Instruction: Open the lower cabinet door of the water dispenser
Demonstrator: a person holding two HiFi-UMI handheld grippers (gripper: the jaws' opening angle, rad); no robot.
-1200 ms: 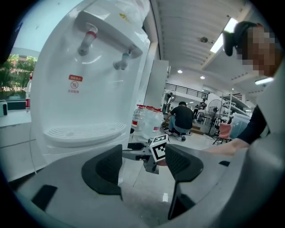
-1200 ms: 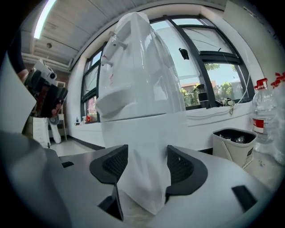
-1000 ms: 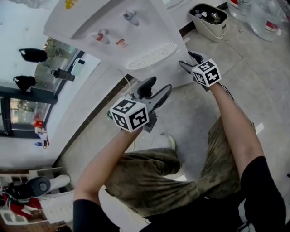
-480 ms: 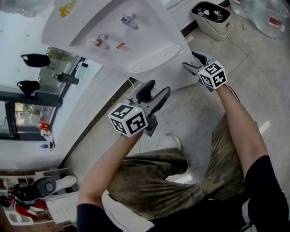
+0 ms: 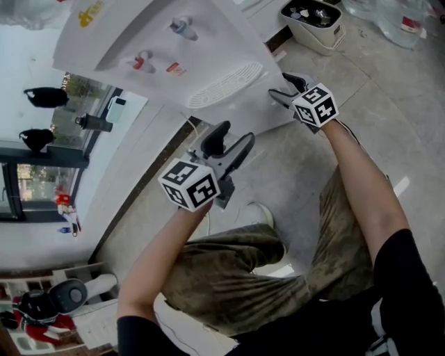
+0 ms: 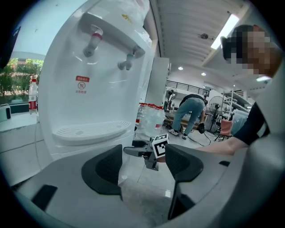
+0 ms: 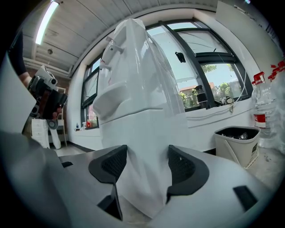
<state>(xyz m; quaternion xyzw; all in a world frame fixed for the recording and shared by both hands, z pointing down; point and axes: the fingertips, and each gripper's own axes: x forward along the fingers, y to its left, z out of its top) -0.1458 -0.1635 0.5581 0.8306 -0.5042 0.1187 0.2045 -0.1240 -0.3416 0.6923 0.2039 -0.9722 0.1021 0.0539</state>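
Observation:
The white water dispenser (image 5: pixel 208 55) stands ahead with two taps and a drip tray (image 5: pixel 226 85). Its lower cabinet (image 7: pixel 142 142) fills the middle of the right gripper view. My right gripper (image 5: pixel 280 85) sits at the cabinet's right edge. Its jaws have just been opening and now stand wide in the right gripper view (image 7: pixel 144 167), with the cabinet's white corner edge between the pads, not clamped. My left gripper (image 5: pixel 235 135) hovers open and empty in front of the dispenser, short of the drip tray. In the left gripper view it (image 6: pixel 143 167) looks toward the right gripper (image 6: pixel 136 150).
A beige waste bin (image 5: pixel 313 17) stands on the floor right of the dispenser, with large water bottles (image 5: pixel 389 21) beyond it. A window wall with a sill runs behind. A cable lies on the floor at the dispenser's base. A person (image 6: pixel 189 111) bends over far behind.
Both grippers keep their places by the dispenser; only the head view has shifted a little. The right gripper's jaws look a touch wider.

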